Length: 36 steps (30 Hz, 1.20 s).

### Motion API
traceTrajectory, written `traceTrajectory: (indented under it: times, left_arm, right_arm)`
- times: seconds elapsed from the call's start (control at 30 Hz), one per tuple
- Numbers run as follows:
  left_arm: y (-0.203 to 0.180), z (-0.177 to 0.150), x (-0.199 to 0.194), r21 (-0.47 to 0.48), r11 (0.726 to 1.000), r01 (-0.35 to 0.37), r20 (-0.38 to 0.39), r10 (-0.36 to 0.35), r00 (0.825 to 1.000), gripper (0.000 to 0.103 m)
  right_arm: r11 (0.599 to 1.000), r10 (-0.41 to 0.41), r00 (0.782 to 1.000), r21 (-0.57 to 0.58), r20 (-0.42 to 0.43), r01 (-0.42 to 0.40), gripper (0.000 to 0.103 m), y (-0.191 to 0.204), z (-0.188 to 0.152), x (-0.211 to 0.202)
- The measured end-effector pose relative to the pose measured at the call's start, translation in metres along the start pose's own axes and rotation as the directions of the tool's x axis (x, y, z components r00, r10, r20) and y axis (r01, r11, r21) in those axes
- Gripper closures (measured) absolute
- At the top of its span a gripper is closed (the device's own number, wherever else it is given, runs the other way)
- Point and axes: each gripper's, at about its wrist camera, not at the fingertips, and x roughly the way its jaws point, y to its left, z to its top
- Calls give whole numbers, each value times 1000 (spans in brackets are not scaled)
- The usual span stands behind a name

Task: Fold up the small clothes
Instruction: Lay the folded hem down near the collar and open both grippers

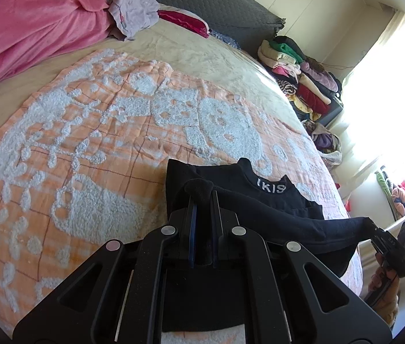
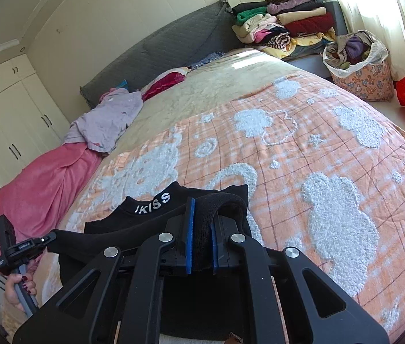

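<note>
Here, each hand-held gripper, left (image 1: 202,197) and right (image 2: 202,215), clamps the black garment (image 1: 260,200) over an orange blanket (image 1: 87,143).

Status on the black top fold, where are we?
Done: the black top is on the blanket, collar lettering facing up. In hand: left gripper and right gripper are each shut on a bunch of its fabric, carrying a fold over. Left: lay that fold flat, then finish folding. No folded result shows yet.

A bedroom in a home — a big bed (image 2: 231,91) with a blanket (image 2: 303,157), a tall closet (image 2: 10,120), piles of clothes (image 2: 282,25).
</note>
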Motion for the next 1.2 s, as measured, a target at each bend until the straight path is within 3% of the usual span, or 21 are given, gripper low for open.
traceTrajectory:
  times: [0.53, 0.67, 0.77, 1.2]
  left_arm:
    - [13, -4, 29, -9, 999, -39, -34, 39, 999, 100]
    - [10, -3, 23, -12, 999, -30, -16, 30, 999, 100]
    - [6, -3, 17, -2, 1000, -31, -4, 31, 1000, 99]
    - [-7, -5, -13, 53, 997, -63, 65, 60, 996, 96]
  right_arm:
    - [997, -68, 995, 27, -73, 70, 93, -16, -9, 38]
    - [997, -70, 995, 39, -76, 74, 86, -19, -11, 37]
    - [996, -75, 996, 43, -54, 78, 71, -19, -11, 30]
    - [994, -96, 995, -43, 1, 96, 61, -3, -15, -3]
